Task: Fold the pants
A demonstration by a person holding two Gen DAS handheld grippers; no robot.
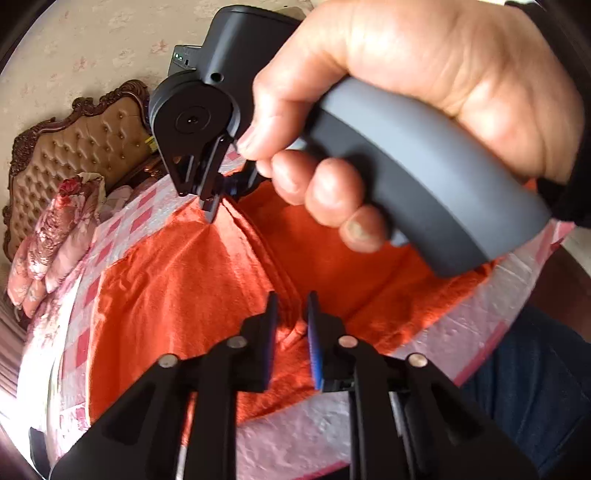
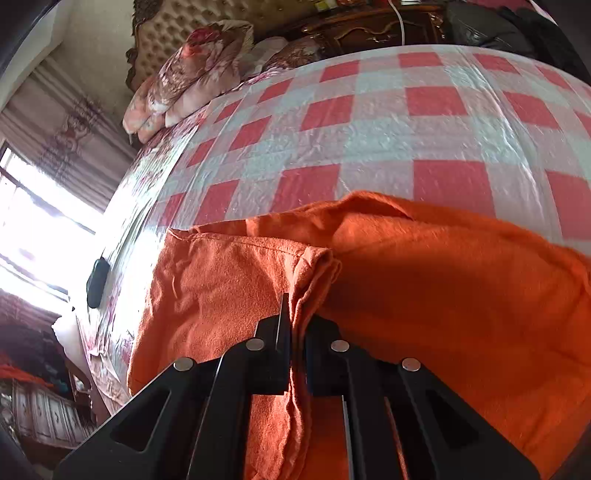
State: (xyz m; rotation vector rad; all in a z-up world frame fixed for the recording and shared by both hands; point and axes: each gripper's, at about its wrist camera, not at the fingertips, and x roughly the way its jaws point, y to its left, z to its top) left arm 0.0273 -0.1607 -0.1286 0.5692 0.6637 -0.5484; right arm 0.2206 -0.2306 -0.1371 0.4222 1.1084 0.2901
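Observation:
Orange pants (image 1: 177, 280) lie spread on a bed with a red-and-white checked cover (image 1: 122, 221). My left gripper (image 1: 291, 317) hangs over the near edge of the pants, jaws a little apart with a fold of orange cloth between them. My right gripper (image 1: 210, 206) shows in the left wrist view, held by a hand, fingertips pinched on the pants' far edge. In the right wrist view the right gripper (image 2: 297, 325) is shut on a bunched fold of the pants (image 2: 443, 295).
A tufted brown headboard (image 1: 74, 147) and floral pillows (image 1: 55, 236) stand at the bed's far end. A bright window (image 2: 22, 229) is at the left. A dark wooden dresser (image 2: 369, 26) stands behind the bed. The person's blue jeans (image 1: 535, 387) are by the bed edge.

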